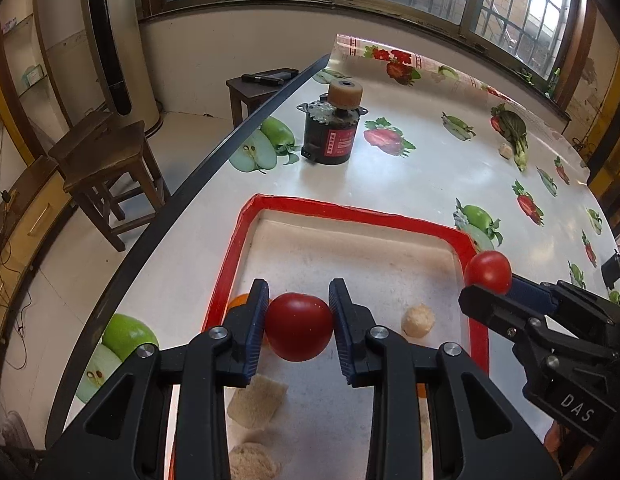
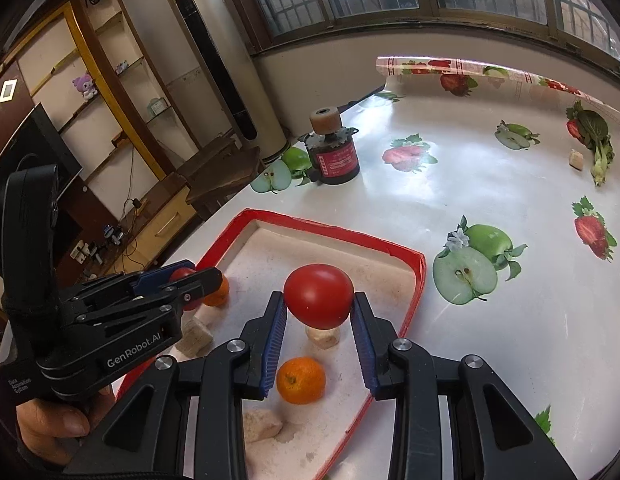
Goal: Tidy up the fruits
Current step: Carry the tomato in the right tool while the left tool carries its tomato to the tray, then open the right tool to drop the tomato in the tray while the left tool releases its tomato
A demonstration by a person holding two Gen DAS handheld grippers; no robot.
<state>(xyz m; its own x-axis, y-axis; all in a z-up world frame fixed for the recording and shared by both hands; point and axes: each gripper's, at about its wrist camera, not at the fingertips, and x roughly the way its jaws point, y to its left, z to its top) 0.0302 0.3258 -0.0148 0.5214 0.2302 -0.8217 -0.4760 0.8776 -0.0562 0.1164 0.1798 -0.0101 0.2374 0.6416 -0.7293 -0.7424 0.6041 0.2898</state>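
Note:
A white tray with a red rim (image 1: 350, 210) (image 2: 330, 226) lies on the fruit-print tablecloth. My left gripper (image 1: 298, 312) is shut on a red tomato (image 1: 298, 326) just above the tray's left part. My right gripper (image 2: 319, 308) is shut on a second red tomato (image 2: 319, 296) over the tray's right side; the left wrist view shows this gripper (image 1: 492, 286) and its tomato (image 1: 488, 272) at the tray's right rim. In the tray lie an orange (image 2: 301, 380), another orange (image 2: 217, 292) near the left gripper (image 2: 194, 276), and several beige bread pieces (image 2: 262, 424) (image 1: 418, 320).
A black motor with a beige roller on top (image 1: 332, 136) (image 2: 334, 156) stands on the table beyond the tray. The table's dark edge (image 1: 214, 160) runs along the left, with wooden stools (image 1: 102, 160) beyond it. A person's hand (image 2: 50, 420) holds the left gripper.

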